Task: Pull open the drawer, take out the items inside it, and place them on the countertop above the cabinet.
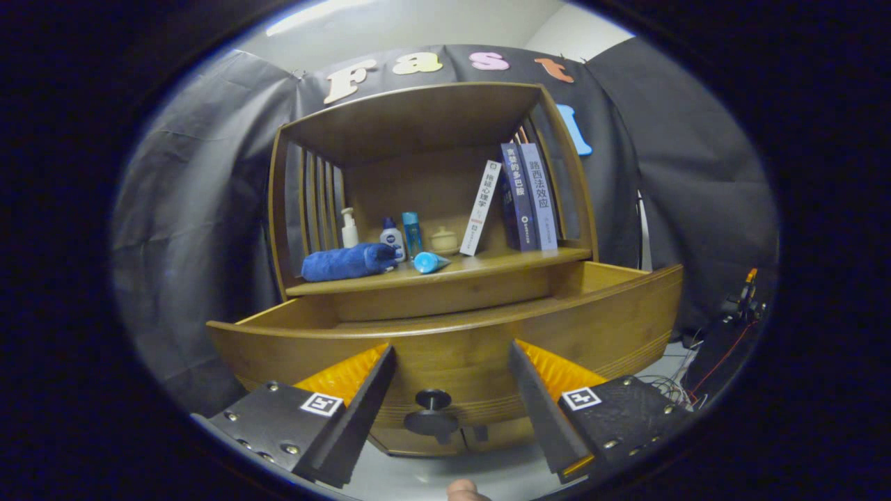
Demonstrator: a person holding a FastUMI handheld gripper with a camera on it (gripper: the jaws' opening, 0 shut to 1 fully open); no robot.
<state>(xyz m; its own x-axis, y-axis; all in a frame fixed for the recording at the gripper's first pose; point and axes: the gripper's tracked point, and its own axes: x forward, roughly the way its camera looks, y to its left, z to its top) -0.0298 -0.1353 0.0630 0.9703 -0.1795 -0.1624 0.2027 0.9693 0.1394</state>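
- Drawer first: the curved brown wooden drawer point(445, 344) stands pulled out from the brown wooden cabinet point(431, 209), its front panel facing me, straight ahead of my fingers.
- My gripper point(452, 379) is spread wide open, and nothing is held between the two fingers.
- Dark round knob point(433, 399) on the drawer front sits in the gap between my fingers, lower down on the panel, and neither finger touches it.
- From this low angle I cannot see into the drawer; only the inner back wall shows above its front rim.
- Up on the wooden countertop point(515, 263) above the drawer, a rolled blue towel point(348, 261) lies toward the left.
- Just behind the towel stands a white pump bottle point(349, 227), then a small white bottle with a dark blue label point(392, 237), then a tall light blue bottle point(412, 233).
- Lying on its side near the countertop's front edge, a light blue tube point(429, 262) is just beside the towel's right end.
- Behind it, a small cream-coloured lidded jar point(444, 240) sits near the back.
- A white book point(480, 207) leans to the right, and two upright purple-blue books point(529, 196) stand against the right side slats.
- A fingertip point(465, 490) shows below, between my fingers.
- Red and white cables point(703, 365) lie on the floor to the right of the cabinet.
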